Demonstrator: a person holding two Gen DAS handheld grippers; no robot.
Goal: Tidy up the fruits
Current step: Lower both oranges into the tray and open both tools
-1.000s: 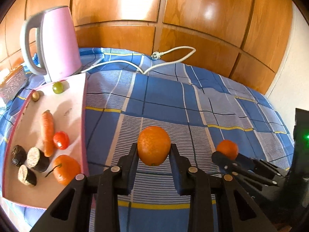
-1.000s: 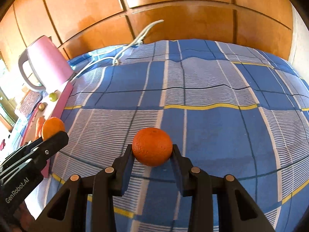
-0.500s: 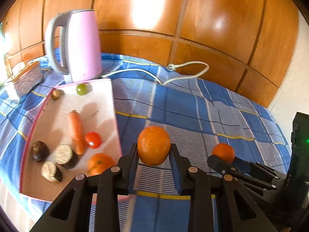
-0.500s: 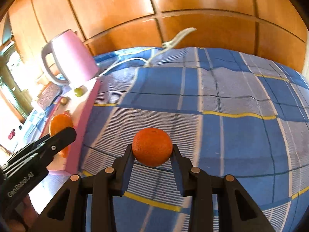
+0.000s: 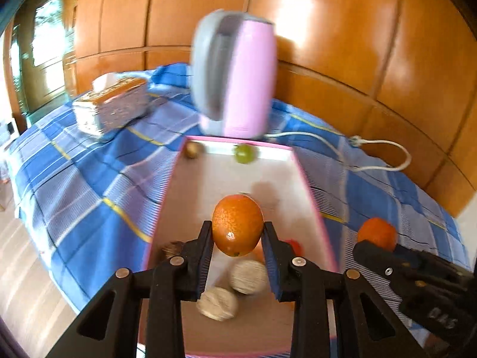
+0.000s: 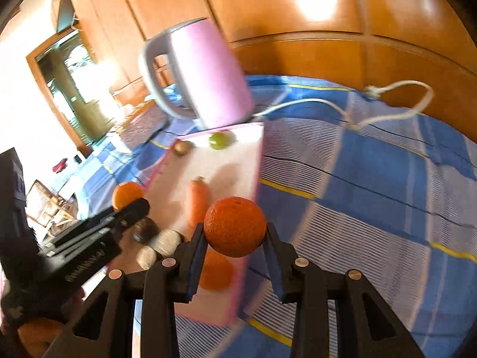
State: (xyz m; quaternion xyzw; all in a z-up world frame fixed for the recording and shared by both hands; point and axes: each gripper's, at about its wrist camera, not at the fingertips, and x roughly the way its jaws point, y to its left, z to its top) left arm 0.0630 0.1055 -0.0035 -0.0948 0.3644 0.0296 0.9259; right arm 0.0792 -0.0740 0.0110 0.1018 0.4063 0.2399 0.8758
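Left wrist view: you've got each gripper [image 5: 238,243] [image 6: 235,240] clamped on its own orange [image 5: 237,224] [image 6: 235,225] above the pink tray [image 5: 310,197], probably for dropping both beside the carrot [image 6: 197,202].

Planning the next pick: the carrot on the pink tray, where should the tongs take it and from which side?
Grip the carrot across its mid-length, coming from above with the fingers straddling its narrow width. It lies flat, long axis running toward the kettle, so end-on grips would likely slip. Its near end is crowded by the round brown pieces and the orange on the tray; stay toward the clearer far half.
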